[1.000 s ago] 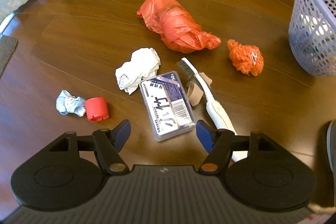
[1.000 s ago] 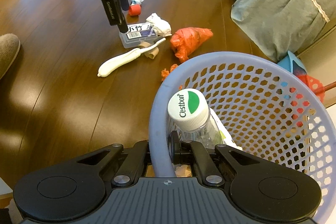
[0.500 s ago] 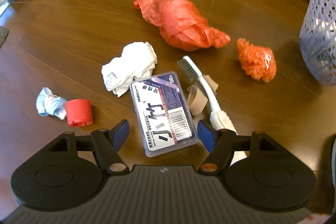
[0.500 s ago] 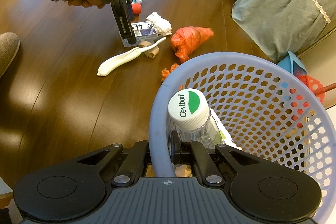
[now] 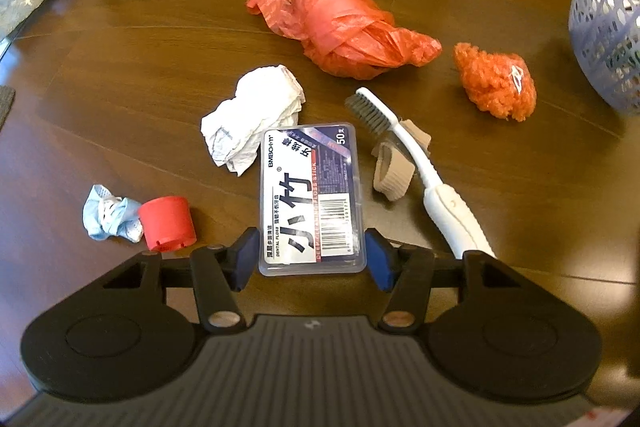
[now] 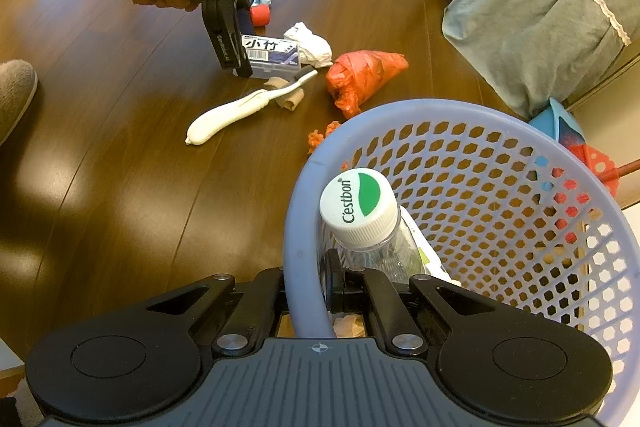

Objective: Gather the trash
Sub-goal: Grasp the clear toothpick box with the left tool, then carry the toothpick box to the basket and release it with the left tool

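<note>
left wrist view: the left gripper (image 5: 311, 259) had just been closing its jaws around the floss box (image 5: 311, 195), blue pads at its sides, so i'd call this the grab step. next it needs a firm squeeze and a lift toward the basket (image 5: 608, 7). right wrist view: the right gripper (image 6: 308, 279) was clamped tight on the basket rim (image 6: 298, 227), a bottle (image 6: 360, 205) inside. dark glossy wood floor (image 6: 100, 167), teal fabric (image 6: 540, 7) behind

Left gripper (image 5: 310, 259) half-closed; right gripper (image 6: 306, 281) clamped.
</note>
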Demonstrator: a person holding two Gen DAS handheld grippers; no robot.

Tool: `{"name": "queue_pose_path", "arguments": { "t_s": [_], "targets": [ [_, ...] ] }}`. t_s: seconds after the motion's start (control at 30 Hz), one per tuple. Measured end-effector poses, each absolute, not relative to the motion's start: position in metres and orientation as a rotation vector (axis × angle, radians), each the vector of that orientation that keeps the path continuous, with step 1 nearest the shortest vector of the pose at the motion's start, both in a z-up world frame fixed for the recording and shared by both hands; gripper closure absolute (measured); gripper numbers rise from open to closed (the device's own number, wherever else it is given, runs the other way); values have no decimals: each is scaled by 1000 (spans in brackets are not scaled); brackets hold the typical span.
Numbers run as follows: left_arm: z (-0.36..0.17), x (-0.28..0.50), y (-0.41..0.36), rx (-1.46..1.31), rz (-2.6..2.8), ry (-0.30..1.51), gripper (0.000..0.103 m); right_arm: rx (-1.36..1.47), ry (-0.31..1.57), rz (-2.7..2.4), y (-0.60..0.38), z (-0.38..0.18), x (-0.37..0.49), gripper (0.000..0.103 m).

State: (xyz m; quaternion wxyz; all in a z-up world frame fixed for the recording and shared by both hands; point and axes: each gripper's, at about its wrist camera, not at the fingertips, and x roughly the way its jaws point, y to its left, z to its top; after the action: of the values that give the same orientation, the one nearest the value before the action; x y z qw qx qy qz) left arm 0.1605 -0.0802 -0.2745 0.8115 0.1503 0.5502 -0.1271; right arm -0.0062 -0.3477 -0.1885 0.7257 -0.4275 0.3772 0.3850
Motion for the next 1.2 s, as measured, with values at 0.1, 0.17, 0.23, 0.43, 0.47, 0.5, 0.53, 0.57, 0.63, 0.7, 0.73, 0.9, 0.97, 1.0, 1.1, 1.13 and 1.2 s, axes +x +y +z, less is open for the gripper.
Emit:
{"name": "queue_pose_path", "arguments": {
  "t_s": [0.1,0.17,0.23,0.43,0.47,0.5,0.53,0.57,0.63,0.7,0.73,0.9,0.97,1.0,1.1,1.13,1.2],
  "targets": [
    [-276,160,-79,326,-271,1184,52,-943,832,849,-347,-189,-7,103],
    [-276,158,-78,339,-277,1185,52,-940,833,848,-347,-189,-7,103],
    [-276,154,-78,363,-282,1180,52,-940,833,847,-347,-189,-7,103],
    [-270,143,-73,404,-289,1173,52,-938,834,845,-346,-189,-5,103],
    [-269,141,-72,414,-293,1172,52,-937,835,845,-346,-189,-5,103],
    [-267,139,-71,422,-296,1171,52,-939,835,845,-346,-189,-5,103],
    [-266,138,-70,425,-298,1171,52,-939,835,845,-346,-189,-5,103],
    [-266,137,-68,430,-299,1169,52,-941,835,844,-346,-188,-5,103],
    [-263,135,-65,436,-292,1163,52,-939,835,844,-346,-188,-5,103],
    [-260,134,-63,439,-291,1157,52,-938,834,844,-346,-188,-5,103],
    [-259,133,-63,446,-291,1154,52,-937,834,843,-346,-188,-5,103],
    [-246,127,-61,500,-304,1127,52,-936,835,841,-347,-188,-4,103],
    [-238,125,-61,518,-309,1113,52,-936,835,842,-347,-189,-4,103],
    [-233,124,-60,530,-312,1102,52,-937,834,841,-347,-189,-4,103],
    [-215,120,-62,565,-326,1070,52,-937,834,841,-346,-188,-4,103],
    [-209,120,-64,580,-337,1059,52,-939,834,841,-346,-188,-4,103],
    [-196,117,-69,626,-363,1035,52,-954,831,840,-345,-188,-5,103]
  ]
}}
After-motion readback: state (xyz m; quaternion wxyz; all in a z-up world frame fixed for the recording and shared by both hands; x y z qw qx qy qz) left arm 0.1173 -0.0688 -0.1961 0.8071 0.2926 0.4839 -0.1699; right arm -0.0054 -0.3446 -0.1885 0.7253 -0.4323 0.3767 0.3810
